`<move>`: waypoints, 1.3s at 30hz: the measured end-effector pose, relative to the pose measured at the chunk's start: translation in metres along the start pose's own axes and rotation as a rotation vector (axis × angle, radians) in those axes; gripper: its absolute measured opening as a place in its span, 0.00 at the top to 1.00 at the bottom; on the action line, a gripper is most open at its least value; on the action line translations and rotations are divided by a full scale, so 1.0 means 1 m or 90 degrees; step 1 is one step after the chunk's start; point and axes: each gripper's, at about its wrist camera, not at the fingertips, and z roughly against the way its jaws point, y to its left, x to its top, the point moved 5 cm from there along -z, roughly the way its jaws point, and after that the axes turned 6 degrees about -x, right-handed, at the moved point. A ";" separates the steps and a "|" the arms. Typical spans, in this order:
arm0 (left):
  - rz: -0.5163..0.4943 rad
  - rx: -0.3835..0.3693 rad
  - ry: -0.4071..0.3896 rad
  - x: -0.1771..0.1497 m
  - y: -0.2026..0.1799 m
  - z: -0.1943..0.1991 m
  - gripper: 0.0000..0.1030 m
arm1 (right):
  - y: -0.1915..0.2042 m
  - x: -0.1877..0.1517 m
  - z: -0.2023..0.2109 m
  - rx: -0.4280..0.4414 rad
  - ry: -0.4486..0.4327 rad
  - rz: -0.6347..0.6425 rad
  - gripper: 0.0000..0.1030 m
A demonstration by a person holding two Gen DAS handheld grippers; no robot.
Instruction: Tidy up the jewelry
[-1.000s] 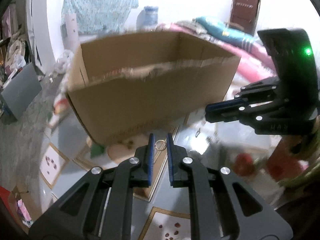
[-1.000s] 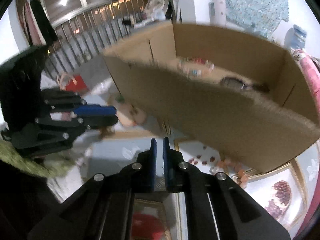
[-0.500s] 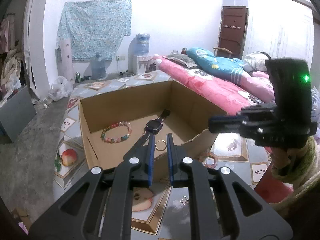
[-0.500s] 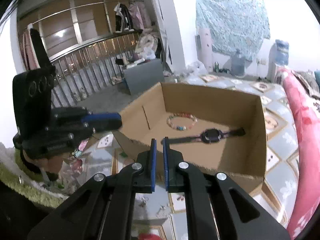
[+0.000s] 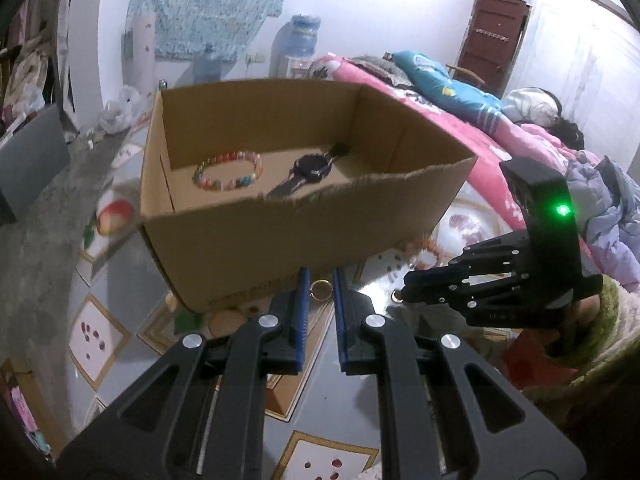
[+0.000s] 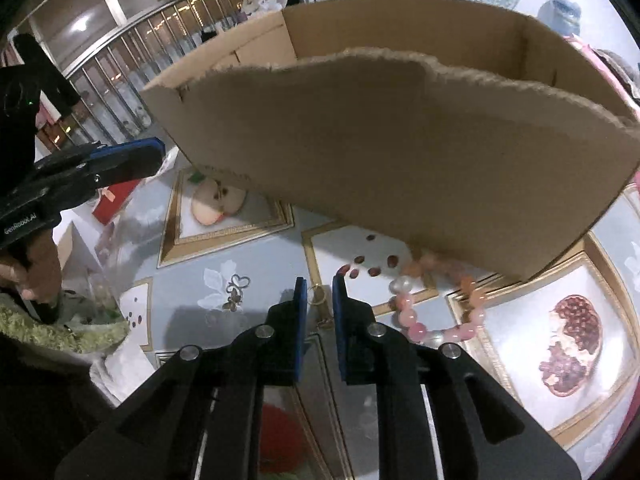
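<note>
The left gripper [image 5: 319,280] pinches a small gold ring [image 5: 321,290] just short of the brown cardboard box's [image 5: 280,236] torn near wall. The right gripper [image 6: 319,286], jaws slightly parted, hovers over a gold earring [image 6: 317,294] beside a pink bead bracelet [image 6: 430,312] touching that box's base.

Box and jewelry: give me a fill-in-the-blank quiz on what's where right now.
1. Inside the box lie a multicoloured bracelet and a ___.
2. The left claw grips a small gold ___.
3. The second bracelet, lying outside the box, is mostly ___ in colour.

Missing words: watch; ring; pink.
</note>
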 end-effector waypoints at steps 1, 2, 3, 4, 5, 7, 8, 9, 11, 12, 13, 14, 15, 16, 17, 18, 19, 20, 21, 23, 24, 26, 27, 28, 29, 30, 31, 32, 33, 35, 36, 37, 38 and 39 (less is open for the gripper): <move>0.004 0.000 0.003 -0.002 0.001 -0.002 0.90 | 0.003 0.000 -0.003 -0.009 0.005 0.008 0.87; 0.007 0.000 0.006 -0.003 0.002 -0.004 0.90 | 0.006 -0.001 -0.004 -0.016 0.000 0.013 0.87; 0.010 -0.001 0.008 -0.004 0.003 -0.005 0.90 | 0.007 -0.001 -0.004 -0.022 -0.001 0.018 0.87; 0.011 -0.001 0.010 -0.005 0.004 -0.006 0.90 | 0.009 -0.001 -0.005 -0.030 -0.001 0.023 0.87; 0.013 -0.002 0.012 -0.005 0.004 -0.007 0.90 | 0.010 -0.001 -0.005 -0.034 -0.001 0.025 0.87; 0.014 -0.003 0.016 -0.007 0.004 -0.009 0.90 | 0.013 -0.001 -0.005 -0.040 0.000 0.027 0.87; 0.014 -0.003 0.018 -0.007 0.004 -0.009 0.90 | 0.014 0.001 -0.006 -0.045 0.001 0.030 0.87; 0.014 -0.002 0.018 -0.007 0.003 -0.009 0.90 | 0.016 0.001 -0.007 -0.051 0.001 0.035 0.87; 0.013 -0.002 0.019 -0.008 0.003 -0.011 0.90 | 0.021 0.003 -0.010 -0.057 0.007 0.037 0.87; 0.014 -0.002 0.019 -0.008 0.002 -0.011 0.90 | 0.022 0.004 -0.011 -0.055 0.012 0.037 0.90; 0.014 -0.002 0.018 -0.008 0.002 -0.010 0.90 | 0.024 0.003 -0.011 -0.056 0.013 0.036 0.90; 0.013 -0.002 0.018 -0.008 0.002 -0.011 0.90 | 0.025 0.003 -0.011 -0.058 0.014 0.036 0.90; 0.013 -0.002 0.018 -0.007 0.003 -0.011 0.90 | 0.026 0.003 -0.012 -0.056 0.013 0.031 0.91; 0.013 -0.001 0.018 -0.007 0.002 -0.011 0.90 | 0.025 0.003 -0.012 -0.053 0.013 0.025 0.91; 0.012 -0.001 0.017 -0.007 0.002 -0.011 0.90 | 0.024 0.003 -0.011 -0.050 0.013 0.020 0.91; 0.010 -0.001 0.017 -0.006 0.001 -0.011 0.90 | 0.021 0.003 -0.010 -0.047 0.012 0.014 0.91; 0.009 0.000 0.016 -0.006 0.001 -0.011 0.90 | 0.021 0.003 -0.010 -0.044 0.011 0.009 0.91; 0.008 0.000 0.015 -0.006 0.001 -0.011 0.90 | 0.020 0.003 -0.011 -0.044 0.010 0.007 0.91; 0.007 0.000 0.015 -0.006 0.000 -0.010 0.90 | 0.020 0.001 -0.013 -0.044 0.009 0.005 0.91; 0.007 0.000 0.012 -0.006 0.000 -0.010 0.90 | 0.019 0.001 -0.010 -0.041 0.002 -0.002 0.91; 0.007 0.000 0.011 -0.006 0.000 -0.009 0.90 | 0.018 0.002 -0.007 -0.040 -0.003 -0.004 0.91; 0.005 0.000 0.007 -0.006 -0.001 -0.007 0.90 | 0.018 0.004 0.000 -0.044 -0.016 -0.007 0.91; 0.004 -0.001 0.005 -0.006 -0.002 -0.005 0.90 | 0.015 0.003 0.005 -0.044 -0.022 -0.009 0.91; 0.003 -0.003 0.001 -0.004 -0.003 -0.003 0.90 | 0.015 0.005 0.013 -0.043 -0.035 -0.012 0.91; 0.002 -0.007 -0.004 -0.002 -0.004 0.000 0.90 | 0.015 0.008 0.020 -0.041 -0.047 -0.015 0.91; 0.000 -0.009 -0.010 0.001 -0.005 0.004 0.90 | 0.017 0.014 0.032 -0.034 -0.065 -0.018 0.91; -0.005 -0.012 -0.020 0.006 -0.007 0.009 0.90 | 0.015 0.019 0.040 -0.029 -0.080 -0.020 0.91; -0.012 -0.016 -0.032 0.012 -0.009 0.016 0.90 | 0.017 0.026 0.053 -0.022 -0.103 -0.021 0.91; -0.018 -0.021 -0.047 0.019 -0.011 0.023 0.90 | 0.020 0.033 0.066 -0.015 -0.128 -0.021 0.91; -0.027 -0.032 -0.072 0.033 -0.014 0.032 0.90 | 0.019 0.048 0.085 -0.009 -0.166 -0.020 0.91; -0.032 -0.040 -0.085 0.042 -0.015 0.036 0.90 | 0.020 0.055 0.093 -0.006 -0.185 -0.019 0.91; -0.036 -0.043 -0.094 0.048 -0.016 0.038 0.90 | 0.021 0.064 0.101 -0.004 -0.208 -0.022 0.91; -0.041 -0.043 -0.105 0.057 -0.016 0.038 0.90 | 0.019 0.069 0.103 -0.004 -0.217 -0.025 0.91; -0.043 -0.042 -0.109 0.063 -0.015 0.037 0.90 | 0.019 0.074 0.101 -0.006 -0.220 -0.029 0.91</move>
